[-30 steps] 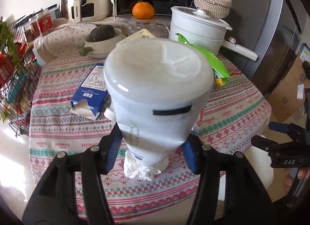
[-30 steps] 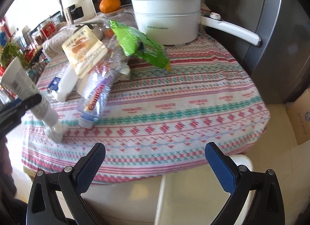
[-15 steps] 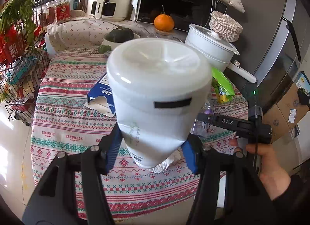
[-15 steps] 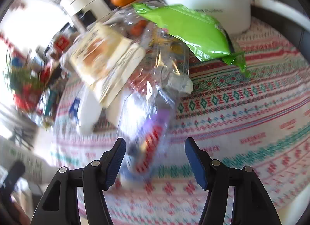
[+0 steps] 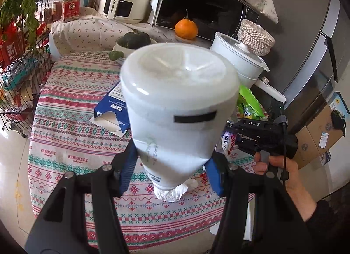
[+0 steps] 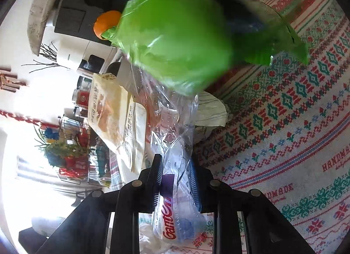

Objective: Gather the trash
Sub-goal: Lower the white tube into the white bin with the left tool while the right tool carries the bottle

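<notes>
The left gripper (image 5: 172,167) clamps a white bottle (image 5: 178,109) above the patterned tablecloth (image 5: 65,135). The right gripper (image 6: 176,179) is closing on a crushed clear bottle (image 6: 175,188), a green wrapper (image 6: 186,35) just beyond; bare cloth lies to its right.

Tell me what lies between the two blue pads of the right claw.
A crushed clear plastic bottle with a red-lettered label lies between them while the right claw is closing on it; the right wrist view shows this.

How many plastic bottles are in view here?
2. A white bottle is clamped in the left gripper; a crushed clear bottle sits between the right gripper's closing jaws. More may be hidden.
</notes>
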Demonstrator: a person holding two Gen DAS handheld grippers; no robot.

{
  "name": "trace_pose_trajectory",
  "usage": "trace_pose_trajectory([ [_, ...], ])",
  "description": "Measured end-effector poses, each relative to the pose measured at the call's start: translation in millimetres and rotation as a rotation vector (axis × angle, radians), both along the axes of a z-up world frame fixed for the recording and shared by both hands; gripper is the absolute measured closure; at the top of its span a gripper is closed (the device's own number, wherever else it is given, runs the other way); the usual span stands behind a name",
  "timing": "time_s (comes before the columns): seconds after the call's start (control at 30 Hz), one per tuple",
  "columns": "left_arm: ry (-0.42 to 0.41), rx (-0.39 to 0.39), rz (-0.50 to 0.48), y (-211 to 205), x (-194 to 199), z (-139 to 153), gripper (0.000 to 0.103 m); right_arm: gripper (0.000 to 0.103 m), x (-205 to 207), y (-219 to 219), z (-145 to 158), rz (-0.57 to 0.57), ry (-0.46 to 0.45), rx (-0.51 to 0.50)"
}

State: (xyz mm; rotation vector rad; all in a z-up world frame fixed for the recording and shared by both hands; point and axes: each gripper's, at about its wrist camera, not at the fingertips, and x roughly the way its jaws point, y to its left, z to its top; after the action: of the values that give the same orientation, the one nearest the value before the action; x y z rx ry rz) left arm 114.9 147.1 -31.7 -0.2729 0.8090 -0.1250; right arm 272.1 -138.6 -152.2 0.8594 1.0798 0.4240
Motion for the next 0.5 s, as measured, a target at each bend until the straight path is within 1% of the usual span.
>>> trace_pose_trajectory([
  [0.07, -0.001, 0.002, 0.000, -1, -1, 0, 0.044, 0.078, -4, 0, 10, -0.001, -0.011, -0.039],
  [0.17, 0.000, -0.007, -0.014, -5, -3, 1, 0.044, 0.079, -10, -3, 26, -0.005, -0.028, -0.056],
  [0.3, -0.006, 0.007, -0.034, -16, -4, 3, 0.044, 0.080, -26, -13, 51, 0.016, -0.054, -0.077],
  [0.4, -0.010, 0.016, -0.052, -26, -5, 5, 0.044, 0.080, -42, -18, 76, 0.042, -0.105, -0.074],
  [0.5, -0.007, 0.018, -0.071, -36, -5, 5, 0.044, 0.080, -64, -25, 95, 0.070, -0.151, -0.081],
])
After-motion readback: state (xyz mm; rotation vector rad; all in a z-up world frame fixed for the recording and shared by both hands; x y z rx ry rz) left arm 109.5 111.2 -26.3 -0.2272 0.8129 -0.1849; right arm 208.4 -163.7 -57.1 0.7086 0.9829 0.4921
